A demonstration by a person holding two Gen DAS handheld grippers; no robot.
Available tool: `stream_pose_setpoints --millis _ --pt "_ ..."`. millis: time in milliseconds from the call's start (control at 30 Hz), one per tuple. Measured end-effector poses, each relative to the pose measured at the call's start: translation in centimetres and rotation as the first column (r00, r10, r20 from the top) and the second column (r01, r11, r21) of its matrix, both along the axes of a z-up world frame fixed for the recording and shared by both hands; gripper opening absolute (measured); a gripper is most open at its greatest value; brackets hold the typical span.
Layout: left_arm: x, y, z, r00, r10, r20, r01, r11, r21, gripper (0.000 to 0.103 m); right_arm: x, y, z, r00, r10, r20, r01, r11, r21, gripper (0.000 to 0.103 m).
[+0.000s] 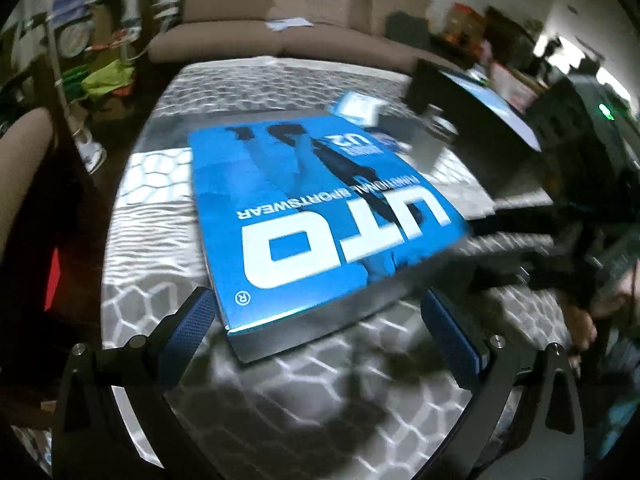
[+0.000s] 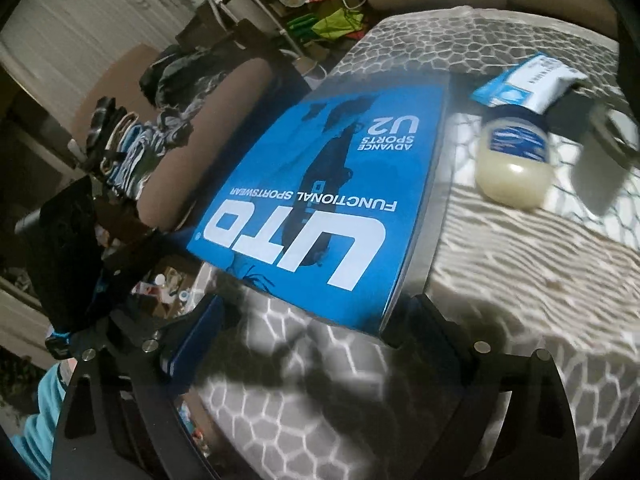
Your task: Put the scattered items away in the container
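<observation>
While I look out along both tools, I see the big blue box with "UTO" in white letters lying flat on the grey patterned table. My left gripper has its jaws spread wide, and they hold nothing. The near end of the box sits just ahead of these jaws, between the two blue pads, and I cannot tell if a pad touches it. Past the box, far ahead of the left jaws and a bit to the right, lies a small blue and white packet. Off to the right of the left jaws I see the other tool, dark and blurry. My right gripper also has its jaws wide apart with nothing in them. The near corner of the box sits right in front of them, close to the right finger. Ahead and to the right of the right jaws lies a pale yellow jar with a blue label, on its side. Just beyond the jar rests the packet. A brown sofa stands far behind the table.
</observation>
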State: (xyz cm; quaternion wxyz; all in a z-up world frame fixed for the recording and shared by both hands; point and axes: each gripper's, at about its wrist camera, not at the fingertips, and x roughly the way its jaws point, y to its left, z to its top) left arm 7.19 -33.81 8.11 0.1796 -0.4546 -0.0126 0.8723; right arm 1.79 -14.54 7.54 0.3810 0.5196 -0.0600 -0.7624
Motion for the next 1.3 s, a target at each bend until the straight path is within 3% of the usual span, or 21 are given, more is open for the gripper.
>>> stream_pose_setpoints --millis 300,600,733,867,933,1033,1167,1200,1233,1300 --pt "5.8 9.6 1.9 0.987 -0.158 0.035 0.160 0.984 -0.075 0.102 4.3 8.6 0.5 0.998 -0.059 0.002 0.059 0.998 -0.009 0.096" --pt "12.1 19.3 0.9 0.952 -0.287 0.102 0.294 0.954 -0.053 0.103 6.3 18.3 -0.7 0.986 -0.164 0.040 0.166 0.985 -0.050 0.096" --pt "13.1 24.0 -0.8 0.941 -0.316 0.121 0.326 0.942 -0.074 0.103 6.1 22.6 -1.7 0.970 -0.237 0.047 0.239 0.970 -0.040 0.096" --pt "12.6 28.5 -1.9 0.934 -0.332 0.133 0.341 0.939 -0.050 0.103 5.9 27.4 -2.1 0.945 -0.325 0.043 0.327 0.944 -0.050 0.097" --pt "12.3 31.1 -1.7 0.919 -0.369 0.140 0.375 0.927 -0.019 0.102 5.6 30.4 -2.1 0.923 -0.382 0.051 0.384 0.921 -0.065 0.098" --pt "12.4 35.7 -1.6 0.885 -0.442 0.151 0.449 0.894 -0.015 0.102 4.8 35.1 -1.9 0.882 -0.467 0.070 0.472 0.877 -0.092 0.099" --pt "14.1 43.0 -1.2 0.801 -0.588 0.112 0.592 0.806 -0.011 0.102 3.8 38.4 -2.1 0.868 -0.469 0.162 0.493 0.853 -0.172 0.098" --pt "14.5 44.9 -1.1 0.786 -0.610 0.095 0.615 0.788 -0.024 0.102 3.5 38.5 -2.0 0.872 -0.462 0.163 0.486 0.857 -0.172 0.098" --pt "14.9 46.2 -1.0 0.773 -0.629 0.086 0.633 0.773 -0.033 0.103 3.2 38.1 -1.5 0.894 -0.431 0.120 0.445 0.885 -0.135 0.098" --pt "15.1 48.4 -0.9 0.753 -0.653 0.073 0.657 0.752 -0.052 0.103 3.2 37.8 -0.2 0.910 -0.415 0.015 0.415 0.909 -0.031 0.098"
